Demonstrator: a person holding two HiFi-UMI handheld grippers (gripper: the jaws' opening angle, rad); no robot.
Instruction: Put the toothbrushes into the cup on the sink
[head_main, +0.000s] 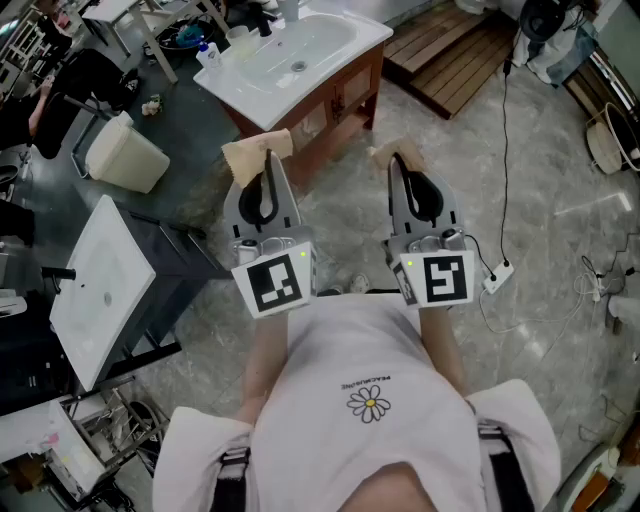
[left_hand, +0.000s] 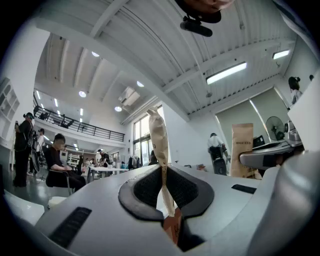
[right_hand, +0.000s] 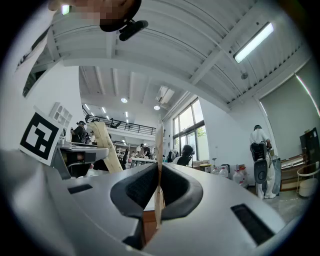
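A person stood back from the sink (head_main: 330, 30) with both grippers carrying loads. The left gripper (head_main: 268, 165) was clamped narrow on a tan paper pack (head_main: 240, 158), seemingly a wrapped toothbrush, and the right gripper (head_main: 399, 165) was pinched on a second pack (head_main: 380, 154).

In the left gripper view the jaws (left_hand: 162, 167) pressed the left pack (left_hand: 158, 132) edge-on. Its long axis ran out along the jaws and rose past their tips. The right gripper view showed the same hold (right_hand: 159, 172) on the right pack (right_hand: 159, 145).

From the head view, the sink lay ahead and off to the left of both grippers, well apart from them, with the left gripper the nearer of the two. The cup could not be picked out for certain among the small things (head_main: 215, 50) crowded at the basin's left rim. Both packs pointed forward and slightly up, so each would likely need tipping end-down over the cup once the person had closed in on the sink.
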